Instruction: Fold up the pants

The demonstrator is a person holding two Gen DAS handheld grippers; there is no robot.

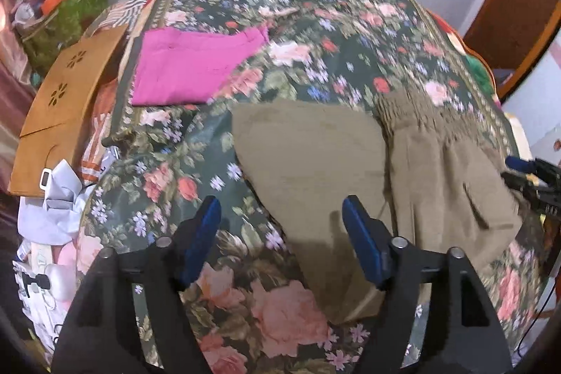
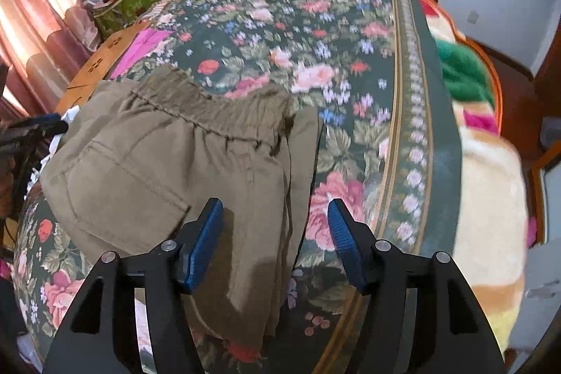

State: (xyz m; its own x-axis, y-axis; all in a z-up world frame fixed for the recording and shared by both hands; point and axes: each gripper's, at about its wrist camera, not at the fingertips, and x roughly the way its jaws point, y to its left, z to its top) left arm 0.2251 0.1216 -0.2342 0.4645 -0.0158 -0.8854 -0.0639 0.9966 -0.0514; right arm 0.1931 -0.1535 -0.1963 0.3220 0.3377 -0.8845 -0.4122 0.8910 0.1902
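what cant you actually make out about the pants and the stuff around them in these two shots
- Olive pants: the near hem sits behind the left gripper in the left wrist view, and behind the right gripper in the right wrist view.
- Layers: neither view shows how many folds are stacked.
- Pink garment: too flat and far to identify; in the right wrist view the pants waistband partly hides it.
- Floral bedspread: far part motion-blurred.
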